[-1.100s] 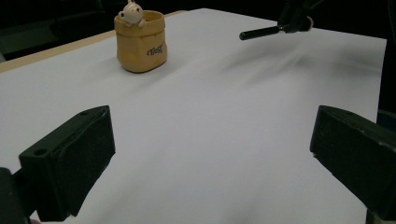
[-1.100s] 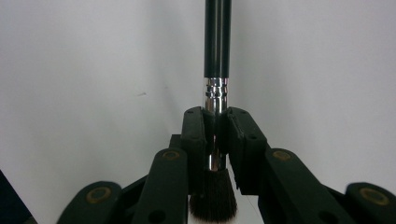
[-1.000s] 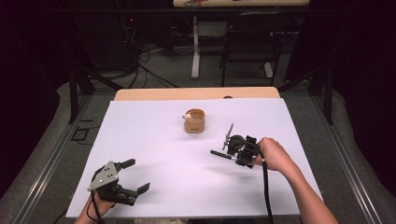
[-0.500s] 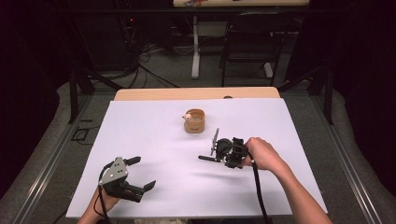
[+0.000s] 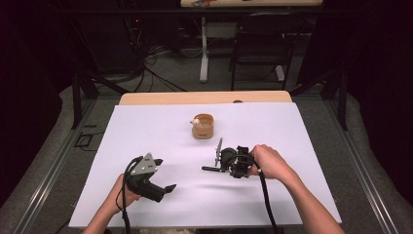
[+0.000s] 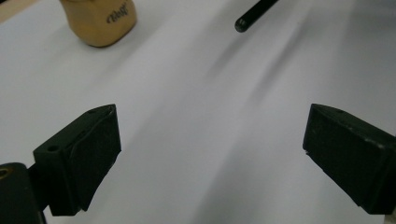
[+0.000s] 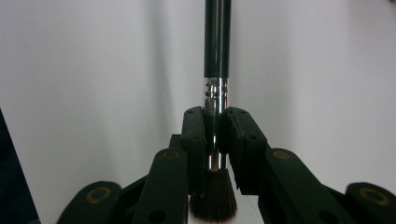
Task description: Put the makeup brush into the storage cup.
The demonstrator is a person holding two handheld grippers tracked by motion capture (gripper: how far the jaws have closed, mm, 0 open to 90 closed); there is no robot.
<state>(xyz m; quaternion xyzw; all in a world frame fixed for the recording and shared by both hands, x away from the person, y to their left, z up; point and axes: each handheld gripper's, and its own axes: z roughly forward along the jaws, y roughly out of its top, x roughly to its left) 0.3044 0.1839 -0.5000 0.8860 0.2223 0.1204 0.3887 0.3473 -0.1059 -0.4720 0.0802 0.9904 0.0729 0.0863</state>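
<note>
The right tongs [image 5: 214, 161] grasp a brush [image 7: 217, 51], their jaws clenched on its silver ferrule [image 7: 216, 95]. In the right gripper view the dark handle runs straight out ahead of the jaws, and the dark bristles [image 7: 214, 198] sit behind them, close to the camera. In the high view the handle [image 5: 211, 169] points away from the right tongs toward the left tongs, lying low over the white surface [image 5: 292, 146]; whether it touches the surface cannot be told. The right hand [image 5: 268, 163] holds the right tongs from behind, with a black cable [image 5: 267, 204] trailing back along the forearm.

The left tongs [image 5: 165, 175] are released, jaws wide apart and holding nothing. In the left gripper view only bare white surface lies between the two black pads [image 6: 86, 149]. Ahead of them and to the right, the rounded tip of the brush handle [image 6: 243, 23] comes into sight, well apart from the jaws. The left hand [image 5: 117, 195] grips the left tongs near the edge of the surface.

A tan cup [image 5: 203, 126] stands beyond both tongs, nearer to the right tongs and apart from the brush. In the left gripper view the cup [image 6: 100, 21] sits ahead and to the left of the open jaws. Something small and pale [image 5: 194, 121] rests at its rim; what it is cannot be told.
</note>
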